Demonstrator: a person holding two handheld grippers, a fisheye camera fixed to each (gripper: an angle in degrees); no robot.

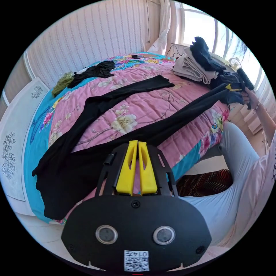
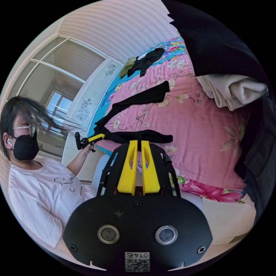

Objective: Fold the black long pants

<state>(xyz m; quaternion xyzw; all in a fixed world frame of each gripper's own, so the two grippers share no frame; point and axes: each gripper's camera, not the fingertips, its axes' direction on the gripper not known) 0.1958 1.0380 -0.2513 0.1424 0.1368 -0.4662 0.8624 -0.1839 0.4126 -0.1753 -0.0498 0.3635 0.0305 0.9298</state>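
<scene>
Left gripper (image 1: 137,141): yellow fingers (image 1: 128,169) closed together, tips pinching the pants (image 1: 95,109) at the waist end near the bed edge. Black cloth spreads to either side of the tips and beyond them.

Right gripper (image 2: 137,141): fingers (image 2: 149,169) likewise pressed together, tips gripping one leg end of the pants (image 2: 138,99). The hem bunches just past the tips.

Pants lie on the pink floral quilt (image 1: 149,95) of the bed. One leg runs flat across the quilt, well beyond the left fingers. The other leg is stretched taut between the two grippers, raised off the quilt toward the right gripper (image 1: 236,87), seen at far right in the left gripper view.

In the right gripper view the left gripper (image 2: 99,137) sits left of the fingers, held in a hand (image 2: 88,148), black cloth trailing from it.

Folded pile (image 1: 198,64), beige under dark, rests on the quilt's far corner, near the right gripper. A dark garment (image 1: 93,72) and a green one (image 1: 62,82) lie at the quilt's far side.
</scene>
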